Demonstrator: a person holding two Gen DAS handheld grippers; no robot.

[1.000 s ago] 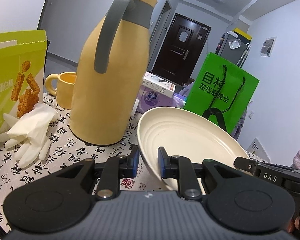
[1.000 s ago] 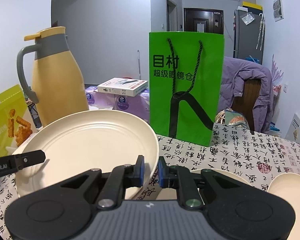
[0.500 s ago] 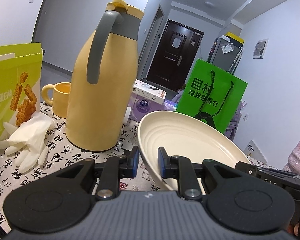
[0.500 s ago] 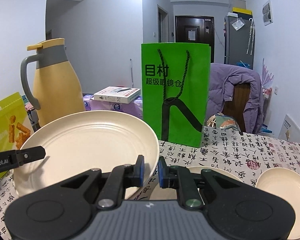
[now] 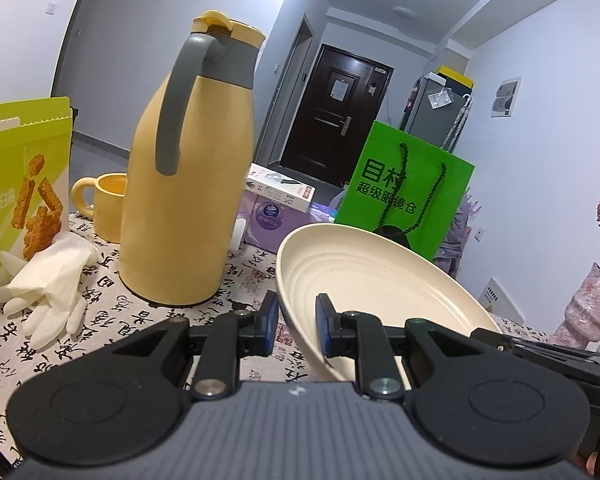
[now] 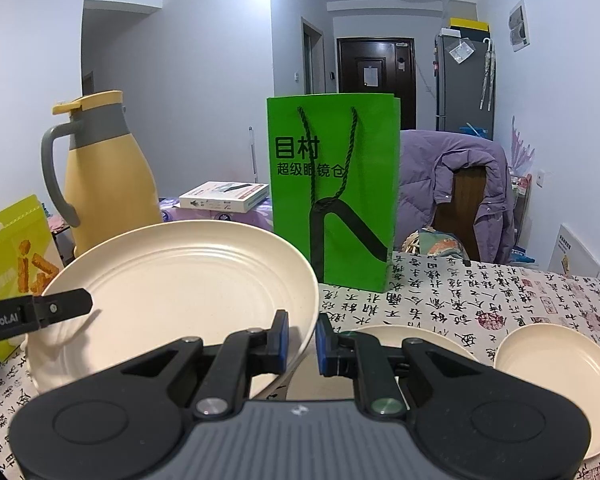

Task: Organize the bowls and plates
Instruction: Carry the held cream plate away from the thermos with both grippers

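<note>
While both grippers, left (image 5: 296, 330) and right (image 6: 300, 340), pinch opposite rims of the stiff, light, smooth cream plate (image 6: 180, 292), jaws nearly closed, we judge it slippery.

Your left black two-finger gripper (image 5: 297, 320) pinches cream ridged plastic plate (image 5: 364, 280) rim; right black two-finger gripper (image 6: 302, 338) clamps opposite rim, both tilted slightly downward.
</note>
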